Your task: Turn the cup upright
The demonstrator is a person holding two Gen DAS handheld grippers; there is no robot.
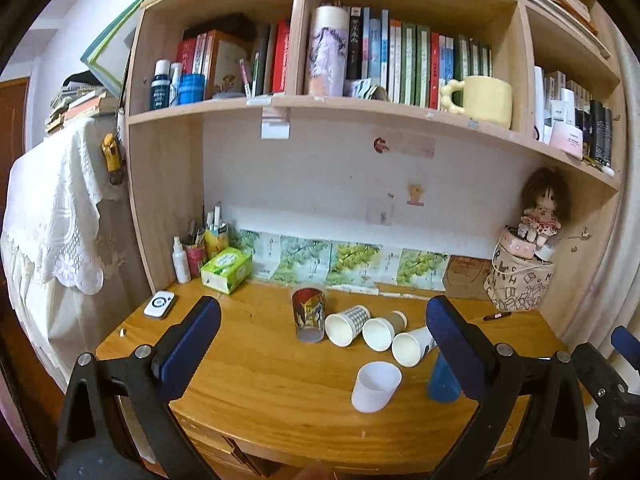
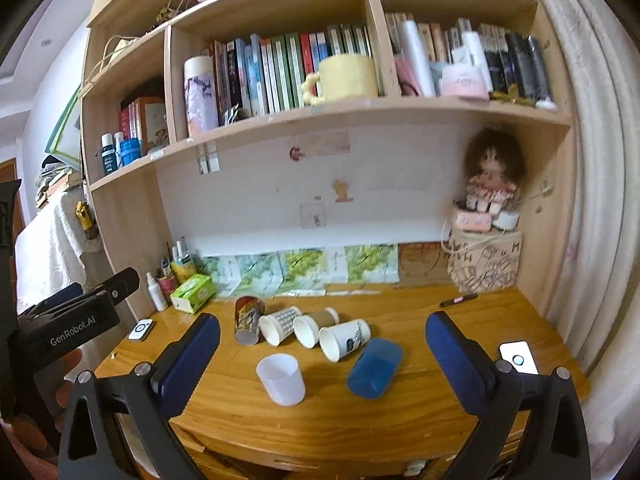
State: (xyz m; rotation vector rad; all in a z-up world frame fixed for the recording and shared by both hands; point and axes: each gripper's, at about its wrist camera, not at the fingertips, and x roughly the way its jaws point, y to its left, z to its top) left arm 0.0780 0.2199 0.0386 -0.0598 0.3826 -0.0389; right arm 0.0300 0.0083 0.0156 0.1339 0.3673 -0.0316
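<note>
Several cups sit on the wooden desk (image 1: 248, 392). A patterned glass (image 1: 308, 314) stands upside down. Three paper cups lie on their sides with their mouths toward me: a checked one (image 1: 347, 325), a brown one (image 1: 383, 329) and a white printed one (image 1: 412, 345). A white plastic cup (image 1: 376, 386) stands upright in front of them. A blue cup (image 2: 375, 367) stands upside down beside it, partly hidden by a finger in the left wrist view. My left gripper (image 1: 320, 332) and right gripper (image 2: 320, 344) are both open and empty, held back from the cups.
A green tissue box (image 1: 226, 269), a spray bottle (image 1: 181, 260) and a pen pot stand at the back left. A white device (image 1: 159, 304) lies at the left. A printed bag (image 1: 516, 280) with a doll stands at the back right, a pen (image 1: 497, 316) near it. Bookshelves hang above.
</note>
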